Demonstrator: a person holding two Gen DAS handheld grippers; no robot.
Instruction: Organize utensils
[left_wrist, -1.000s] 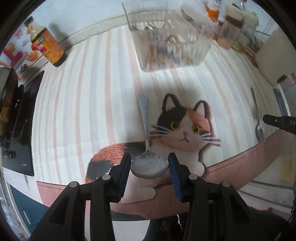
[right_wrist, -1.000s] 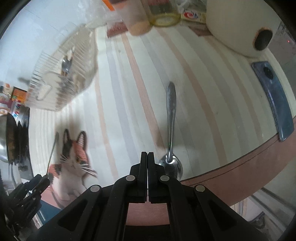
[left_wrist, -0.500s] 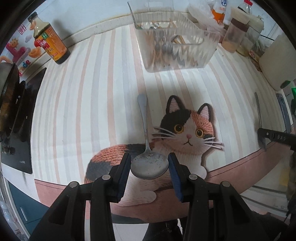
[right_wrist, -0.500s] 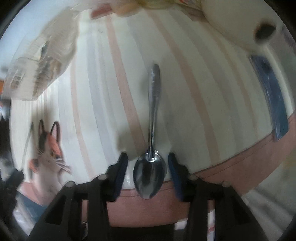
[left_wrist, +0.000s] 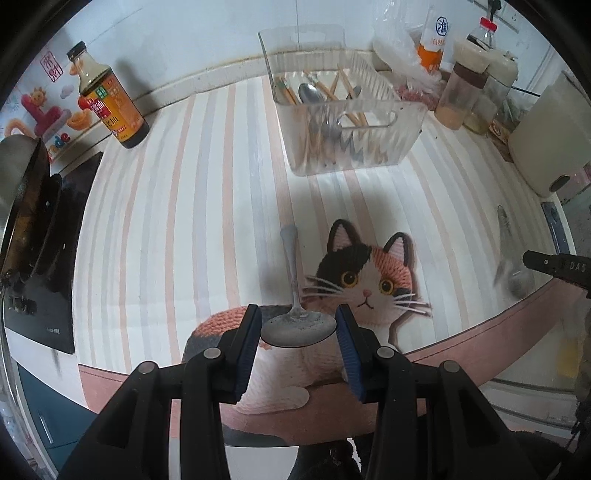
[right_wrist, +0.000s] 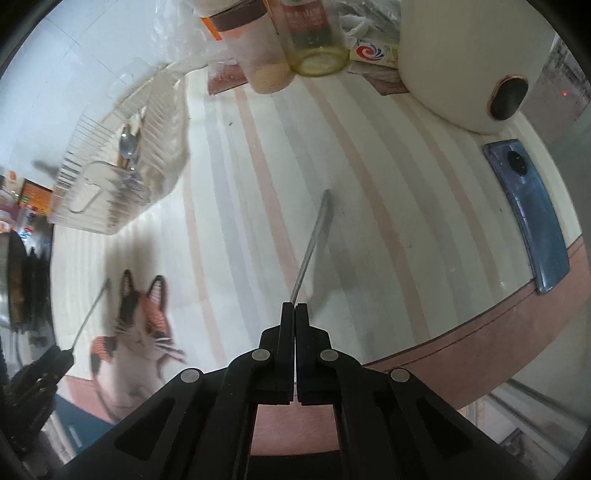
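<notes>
Far left on the desk (left_wrist: 207, 206), a dark soy-sauce bottle (left_wrist: 110, 107) stands upright by the wall, well clear of the action. Moving across the striped mat, we reach the left claw (left_wrist: 299, 332): its blue pads grip the bowl of a dull metal spoon (left_wrist: 297, 326) from both sides, the bowl tipped up and the handle running away over the cat picture (left_wrist: 369, 280) printed on the mat. Behind, near the wall, sits the clear plastic utensil basket (left_wrist: 369, 147), with spoons and chopsticks already lying inside.

Further right, a second spoon (right_wrist: 310, 251), and here is the right claw (right_wrist: 295, 314): the jaws have just snapped together, pads meeting with hardly a gap. A thin steel handle sticks out from right at the tips, slanting up and away over the stripes; its bowl is hidden behind the fingers, so whether the pads really pinch it is hard to judge. In the left view that spoon is a blur beside the claw's black tip.

At the right edge lie a blue phone (right_wrist: 532, 221) and a white cooker (right_wrist: 472, 62).
</notes>
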